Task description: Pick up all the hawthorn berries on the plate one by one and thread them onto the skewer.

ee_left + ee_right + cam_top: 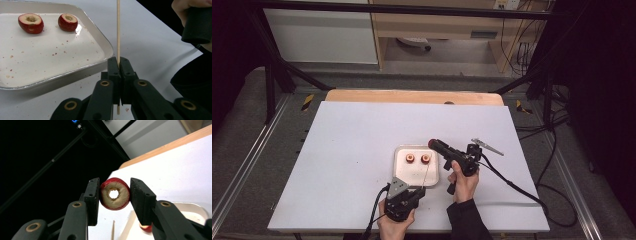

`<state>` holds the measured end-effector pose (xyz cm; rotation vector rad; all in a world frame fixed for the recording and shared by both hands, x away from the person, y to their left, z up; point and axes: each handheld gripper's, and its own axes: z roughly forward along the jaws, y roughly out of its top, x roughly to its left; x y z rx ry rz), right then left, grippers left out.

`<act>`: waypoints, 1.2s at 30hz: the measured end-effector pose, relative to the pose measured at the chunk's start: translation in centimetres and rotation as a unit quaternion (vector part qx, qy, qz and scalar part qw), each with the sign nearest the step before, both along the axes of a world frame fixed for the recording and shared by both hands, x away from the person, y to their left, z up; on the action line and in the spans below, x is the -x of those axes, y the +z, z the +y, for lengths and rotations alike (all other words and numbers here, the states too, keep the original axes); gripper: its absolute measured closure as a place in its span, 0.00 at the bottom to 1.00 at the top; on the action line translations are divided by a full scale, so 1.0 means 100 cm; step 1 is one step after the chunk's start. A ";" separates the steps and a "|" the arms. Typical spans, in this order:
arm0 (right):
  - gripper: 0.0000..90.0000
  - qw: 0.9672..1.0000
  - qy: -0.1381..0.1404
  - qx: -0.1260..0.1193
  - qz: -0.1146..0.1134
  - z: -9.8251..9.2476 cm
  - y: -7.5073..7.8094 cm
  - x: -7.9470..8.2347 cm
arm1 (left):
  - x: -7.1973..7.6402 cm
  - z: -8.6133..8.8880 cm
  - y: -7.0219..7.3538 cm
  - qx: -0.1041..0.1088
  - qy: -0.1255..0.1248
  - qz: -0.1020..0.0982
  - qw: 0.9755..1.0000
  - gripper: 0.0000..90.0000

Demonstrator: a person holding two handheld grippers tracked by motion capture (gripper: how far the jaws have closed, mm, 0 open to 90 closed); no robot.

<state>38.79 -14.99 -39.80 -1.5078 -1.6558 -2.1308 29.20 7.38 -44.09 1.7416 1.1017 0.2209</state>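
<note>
Left gripper (pixel 118 62) pinching an upright wooden skewer (pixel 118 27) beside the tray (pixel 100 42); right gripper (pixel 114 195) clamping one cored red fruit (pixel 115 194) aloft, unthreaded; two more fruits (pixel 31 23) waiting in the tray; threading apparently not begun.

no readable text, no labels, no brands, no numbers, no signs anywhere

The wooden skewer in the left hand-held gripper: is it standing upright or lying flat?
Upright. The left hand-held gripper is shut on the wooden skewer near its lower end, and the stick rises straight from the jaws beside the tray.
</note>
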 end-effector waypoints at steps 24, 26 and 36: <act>0.68 1.000 0.007 -0.010 -0.006 0.003 -0.004 0.004 | -0.004 -0.002 0.006 0.029 0.013 0.012 0.999 0.99; 0.68 1.000 0.009 -0.007 -0.007 0.004 -0.005 0.004 | -0.004 -0.002 0.007 0.037 0.016 0.017 0.999 0.99; 0.68 1.000 0.018 0.004 -0.010 0.008 -0.009 0.010 | -0.004 -0.008 0.009 0.068 0.042 0.020 0.997 0.99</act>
